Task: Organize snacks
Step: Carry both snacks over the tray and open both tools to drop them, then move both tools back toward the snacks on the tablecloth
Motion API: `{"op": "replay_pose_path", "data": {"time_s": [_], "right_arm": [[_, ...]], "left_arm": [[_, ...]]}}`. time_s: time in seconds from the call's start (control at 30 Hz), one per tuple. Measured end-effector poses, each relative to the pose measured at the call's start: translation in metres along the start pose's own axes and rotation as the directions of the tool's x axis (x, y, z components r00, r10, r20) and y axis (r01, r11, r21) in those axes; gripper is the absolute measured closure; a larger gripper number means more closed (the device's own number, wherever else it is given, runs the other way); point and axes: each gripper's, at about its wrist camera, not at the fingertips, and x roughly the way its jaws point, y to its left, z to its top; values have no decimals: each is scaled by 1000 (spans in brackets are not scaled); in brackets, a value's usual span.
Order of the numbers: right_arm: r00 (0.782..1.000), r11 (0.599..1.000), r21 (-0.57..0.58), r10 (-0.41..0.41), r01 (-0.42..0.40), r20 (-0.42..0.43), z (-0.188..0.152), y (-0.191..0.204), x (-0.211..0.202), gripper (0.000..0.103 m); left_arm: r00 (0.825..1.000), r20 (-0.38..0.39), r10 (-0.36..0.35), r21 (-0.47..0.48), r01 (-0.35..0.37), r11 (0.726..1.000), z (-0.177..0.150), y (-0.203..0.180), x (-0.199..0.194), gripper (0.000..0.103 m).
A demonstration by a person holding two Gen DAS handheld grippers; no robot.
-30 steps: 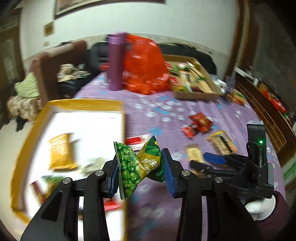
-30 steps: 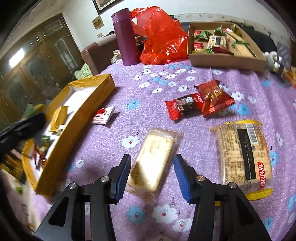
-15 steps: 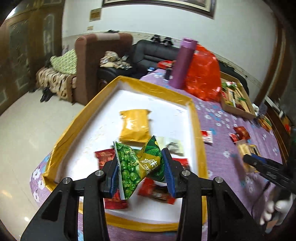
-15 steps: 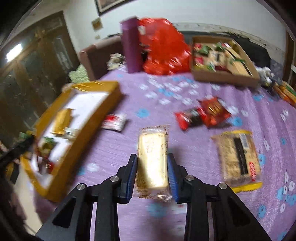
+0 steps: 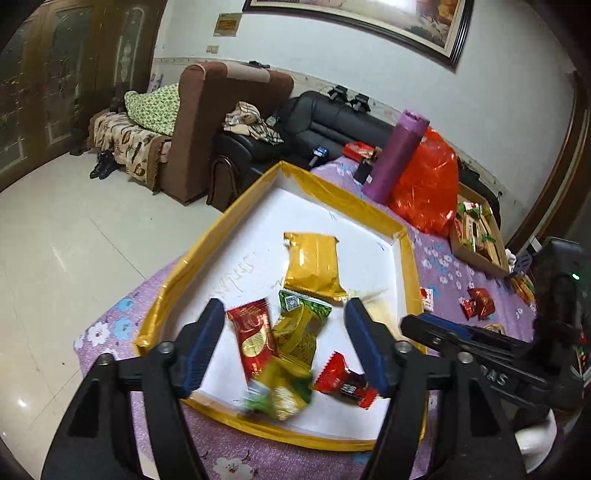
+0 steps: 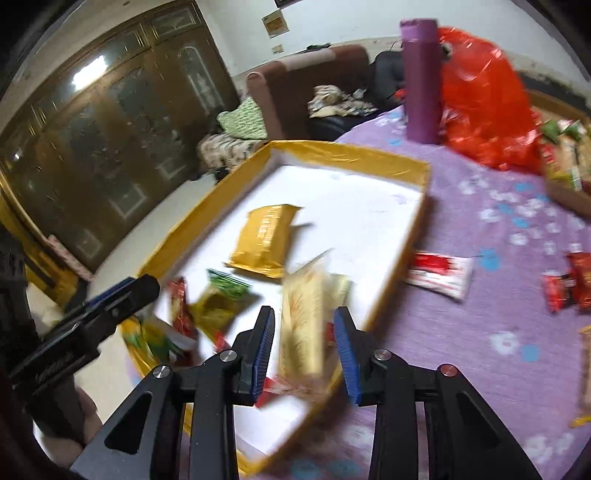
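Green snack packet (image 5: 280, 395) dropped from the grip of half a second ago — now blurred at the near edge of the yellow-rimmed tray (image 5: 347, 199), among a red wrapper (image 5: 253, 338) and a gold pouch (image 5: 314, 267). Left gripper (image 5: 286, 345) opening, jaws wide, nothing pressed between. Right gripper (image 6: 304, 349) moved over the tray's near corner, opening slightly — pale biscuit pack (image 6: 303, 325) upright between its pads, contact lost in blur

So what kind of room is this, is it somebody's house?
Most likely a home living room: there's a brown armchair, a black sofa and a framed picture on the wall.
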Motion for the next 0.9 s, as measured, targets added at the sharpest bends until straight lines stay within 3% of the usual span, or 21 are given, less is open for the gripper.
{"op": "replay_pose_path", "data": {"time_s": [0.13,0.27,0.4,0.6,0.7,0.8,0.83,0.9], "right_arm": [[998,999,51,14,-17,53,10,-17,-15,62],[991,988,137,-88,74,97,20,-67,-39,59],[981,969,184,-179,163,71,23,-106,-34,59],[971,972,12,-236,236,34,39,-96,6,59],[977,975,-56,-214,215,20,45,-91,24,60],[980,978,-108,-187,180,-61,44,-91,46,73],[981,979,-117,-177,167,-82,40,-93,48,86],[987,987,-105,-131,121,-97,33,-93,44,88]], "left_arm": [[998,24,-58,-24,59,998,4,3,-7,29],[992,25,-123,-39,124,991,4,1,-9,29],[987,16,-159,1,159,987,2,-13,-9,29],[986,-11,-168,60,168,984,-4,-30,-7,29],[986,-29,-166,57,168,984,-7,-31,-3,29],[985,-43,-167,50,169,984,-8,-30,1,29],[985,-44,-168,49,170,984,-8,-31,1,29],[985,-43,-167,48,169,984,-8,-32,2,29]]}}
